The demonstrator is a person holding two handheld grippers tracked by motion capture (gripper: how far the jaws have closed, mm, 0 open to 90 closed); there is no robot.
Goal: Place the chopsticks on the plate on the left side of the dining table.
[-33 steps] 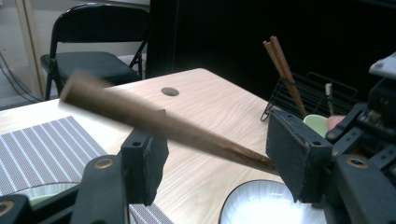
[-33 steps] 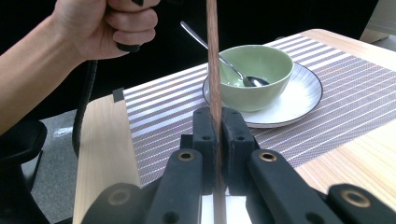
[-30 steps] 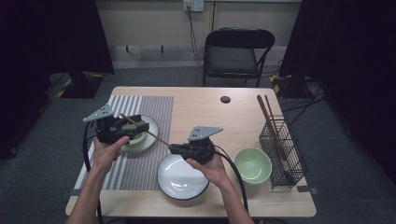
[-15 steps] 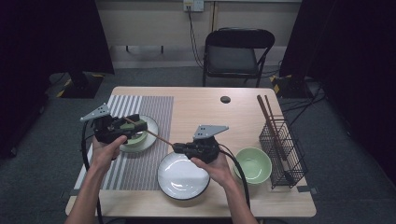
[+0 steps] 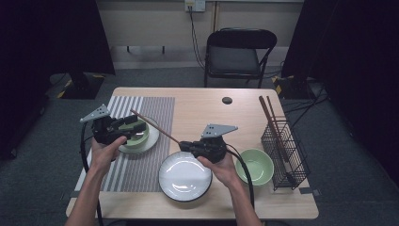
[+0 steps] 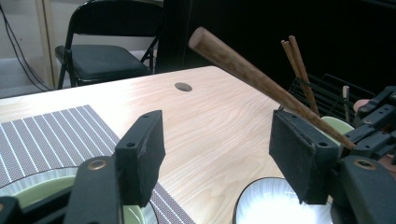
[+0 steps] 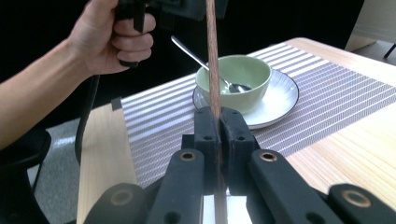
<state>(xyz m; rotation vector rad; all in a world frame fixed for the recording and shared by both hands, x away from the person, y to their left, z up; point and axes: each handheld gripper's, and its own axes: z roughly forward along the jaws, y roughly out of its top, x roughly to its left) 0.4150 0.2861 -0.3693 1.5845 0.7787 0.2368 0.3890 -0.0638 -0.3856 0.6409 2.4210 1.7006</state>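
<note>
Wooden chopstick [image 5: 153,125] | right claw [image 5: 184,145] clamps it | left claw [image 5: 141,126] agape

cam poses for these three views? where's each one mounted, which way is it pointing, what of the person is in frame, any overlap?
High view: fixed above the person's side, looking forward and down on the table; both forearms, left gripper, right gripper.
Left gripper view: rides the left gripper, looking across the table toward the chair; jaws apart.
Right gripper view: rides the right gripper, facing the green bowl and the person's left hand; jaws clamp the chopstick.
Shared: all three show the chopstick and the striped mat.
</note>
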